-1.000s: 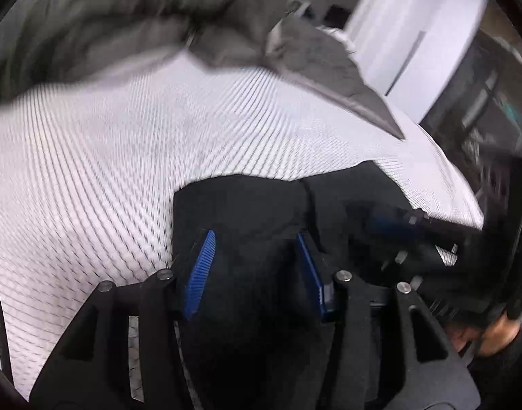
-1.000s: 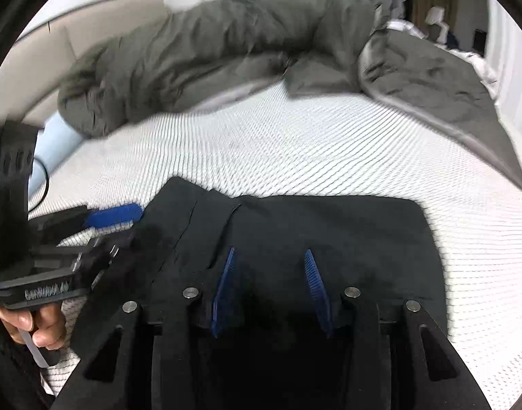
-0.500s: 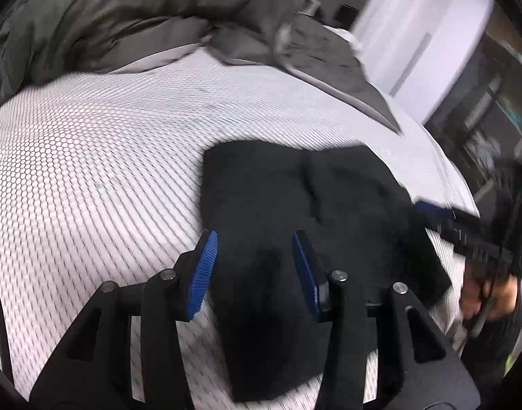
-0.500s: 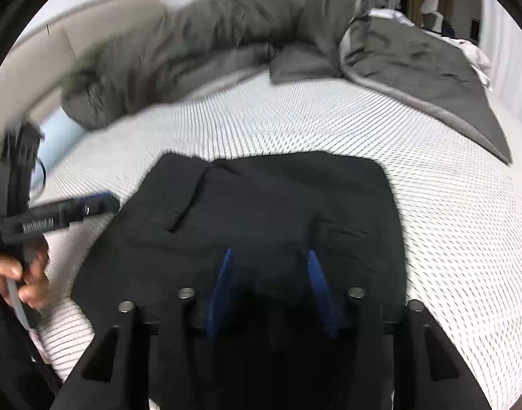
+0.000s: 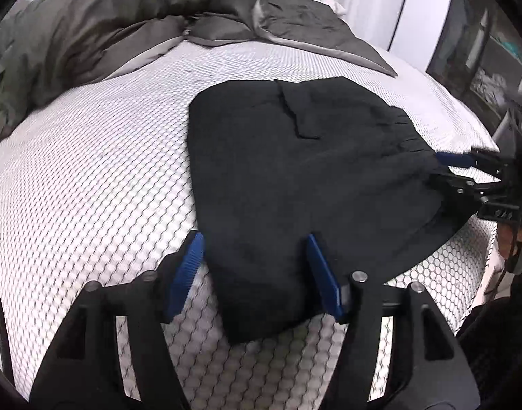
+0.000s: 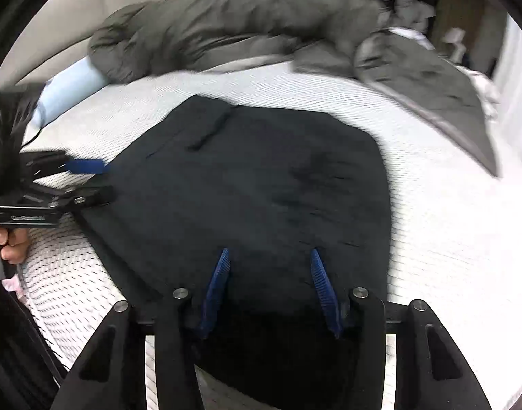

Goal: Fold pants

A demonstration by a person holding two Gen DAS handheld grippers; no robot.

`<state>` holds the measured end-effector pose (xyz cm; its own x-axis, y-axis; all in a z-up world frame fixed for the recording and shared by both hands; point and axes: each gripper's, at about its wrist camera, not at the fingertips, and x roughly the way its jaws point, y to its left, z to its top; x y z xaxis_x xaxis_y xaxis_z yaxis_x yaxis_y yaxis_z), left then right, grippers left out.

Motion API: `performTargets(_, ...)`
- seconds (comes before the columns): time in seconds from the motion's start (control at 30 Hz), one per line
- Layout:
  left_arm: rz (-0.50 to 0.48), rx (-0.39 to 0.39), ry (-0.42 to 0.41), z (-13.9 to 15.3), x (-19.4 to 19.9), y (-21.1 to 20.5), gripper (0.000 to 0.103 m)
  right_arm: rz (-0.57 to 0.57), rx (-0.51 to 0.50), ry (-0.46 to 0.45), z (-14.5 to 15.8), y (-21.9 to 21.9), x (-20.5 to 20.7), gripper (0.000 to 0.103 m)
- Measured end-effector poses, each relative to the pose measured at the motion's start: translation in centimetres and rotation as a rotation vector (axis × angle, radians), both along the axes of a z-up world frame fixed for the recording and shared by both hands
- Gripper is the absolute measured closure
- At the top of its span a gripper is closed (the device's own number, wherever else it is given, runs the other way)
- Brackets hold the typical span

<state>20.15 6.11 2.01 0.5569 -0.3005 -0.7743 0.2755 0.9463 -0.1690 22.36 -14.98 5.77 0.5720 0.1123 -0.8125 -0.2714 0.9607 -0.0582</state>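
We found the black folded fabric pants (image 5: 295,177) lying flat as a rough rectangle on the white hexagon-patterned mattress cover (image 5: 90,177), near its front edge. A crumpled dark grey quilted duvet (image 5: 100,27) sat heaped along the far side, well apart from the pants. In the right wrist view a pale blue pillow (image 6: 66,89) showed beside the duvet's end, in front of a beige padded headboard (image 6: 90,17).

The left gripper (image 5: 254,273) hovered over the near corner of the pants, its blue ribbed pads (image 5: 187,273) standing on either side of the cloth without pressing it; the jaws were opening, released. The right gripper (image 6: 267,287) hung over the opposite near edge, blue pads (image 6: 218,283) apart with cloth below them; its jaws were closing slightly, yet we saw no pinch on the fabric. A hand (image 6: 8,242) held the left tool's handle at the frame edge. The right wrist view was motion-blurred.
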Motion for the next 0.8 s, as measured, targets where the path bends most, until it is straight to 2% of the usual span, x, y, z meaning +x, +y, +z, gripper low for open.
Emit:
performTargets(0.07, -0.002, -0.054, -0.010, 0.8, -0.8, 1.0, 0.044, -0.026, 0.116, 0.001, 0.6, -1.7, -0.6, 0.051)
performTargets(0.13, 0.020, -0.115, -0.019, 1.4, -0.8, 1.8, 0.044, -0.075, 0.184, 0.001, 0.8, -3.4, -0.4, 0.051)
performTargets(0.23, 0.040, -0.172, 0.023, 0.6, -0.1, 2.5, 0.044, -0.100, 0.334, 0.040, 0.5, -5.2, 0.4, 0.051)
performTargets(0.33, 0.065, -0.128, 0.055, -0.7, 0.9, 2.0, 0.045, -0.135, 0.336, 0.089, -1.0, -5.7, 2.0, 0.051)
performTargets(0.43, 0.070, -0.147, 0.058, -0.9, 1.1, 2.2, 0.046, -0.187, 0.415, 0.115, -2.3, -6.7, 3.0, 0.058)
performTargets(0.5, 0.073, -0.150, 0.055, -0.6, 0.9, 2.3, 0.046, -0.189, 0.387, 0.063, -1.2, -6.3, 2.7, 0.086)
performTargets(0.57, 0.067, -0.135, 0.045, -0.3, 0.5, 2.2, 0.046, -0.151, 0.373, -0.003, 0.9, -5.4, 1.7, 0.091)
performTargets(0.63, 0.055, -0.111, 0.033, -0.3, 0.2, 1.9, 0.046, -0.127, 0.325, -0.043, 2.0, -4.8, 0.9, 0.091)
performTargets(0.67, 0.053, -0.100, 0.030, -0.4, 0.2, 1.7, 0.046, -0.135, 0.300, -0.023, 1.4, -4.6, 1.2, 0.091)
performTargets(0.73, 0.052, -0.093, 0.034, -0.8, 0.6, 1.6, 0.043, -0.179, 0.250, 0.062, -1.0, -5.0, 2.6, 0.082)
performTargets(0.8, 0.066, -0.101, 0.045, -0.8, 1.3, 1.7, 0.042, -0.196, 0.293, 0.084, -1.3, -5.5, 2.8, 0.076)
